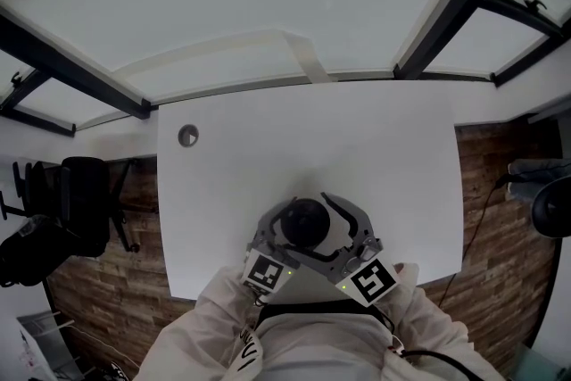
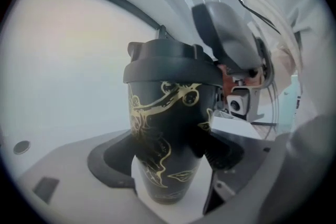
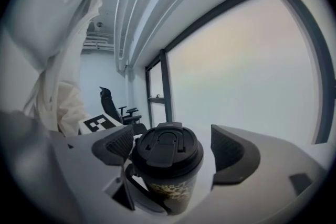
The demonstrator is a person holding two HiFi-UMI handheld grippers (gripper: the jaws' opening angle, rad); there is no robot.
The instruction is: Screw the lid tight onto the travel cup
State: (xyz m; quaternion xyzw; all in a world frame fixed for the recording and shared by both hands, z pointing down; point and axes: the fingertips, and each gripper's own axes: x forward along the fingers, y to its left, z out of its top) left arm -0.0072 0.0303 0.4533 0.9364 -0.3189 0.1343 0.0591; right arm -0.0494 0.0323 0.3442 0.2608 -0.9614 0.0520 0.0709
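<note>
White tabletop (image 1: 223, 192) fills the middle of the head view, and the work sits close to its near edge, right in front of the person.

The left gripper (image 2: 170, 157) is clamped on the travel cup (image 2: 168, 128). Its dark ribbed pads (image 2: 223, 153) press against the lower body of the cup from both sides, with the jaws set wide to take that width. The cup stands upright on the table, black with a gold line pattern.

The right gripper (image 3: 170, 147) reaches in at lid height with its jaws spread, holding nothing. The black lid (image 3: 167, 150) sits between them on top of the cup. One pad (image 3: 116, 147) is just beside the rim, perhaps brushing it, while the other stands clearly apart from it. The lid looks level on the cup, with a flip tab across its top. Whether it is turned fully home cannot be told.

From above, both grippers close round the cup from the person's side, and only the dark round lid shows between them. The two marker cubes (image 1: 265, 272) (image 1: 372, 280) face upward, and white sleeves (image 1: 214, 317) run back from them.

Further out, a small round grommet (image 1: 187, 136) is set near the table's far left corner. A black office chair (image 1: 85, 201) stands on the wood floor (image 1: 134, 281) to the left, and dark frame bars (image 1: 446, 4) cross the pale panels beyond the table.
</note>
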